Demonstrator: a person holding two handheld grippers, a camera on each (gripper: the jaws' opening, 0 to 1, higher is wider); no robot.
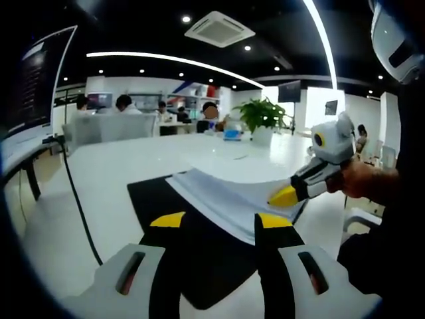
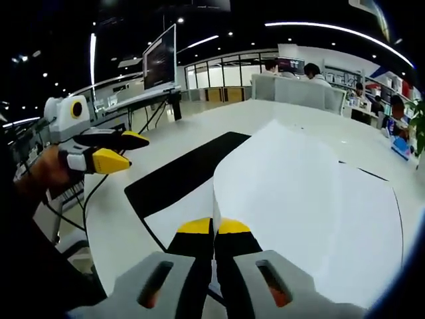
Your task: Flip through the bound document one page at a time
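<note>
The right claw [image 2: 213,227] is pinched tight on the edge of a lifted page [image 2: 299,193] of the bound document [image 1: 229,196], which lies on a black mat [image 1: 199,266] on the white tabletop [image 1: 119,166]. The left claw [image 1: 220,220] hangs wide open, holding nothing, above the mat beside the document.

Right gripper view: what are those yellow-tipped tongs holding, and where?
The right tongs pinch one lifted page of the bound document at its near edge. The left tongs hold nothing.
</note>
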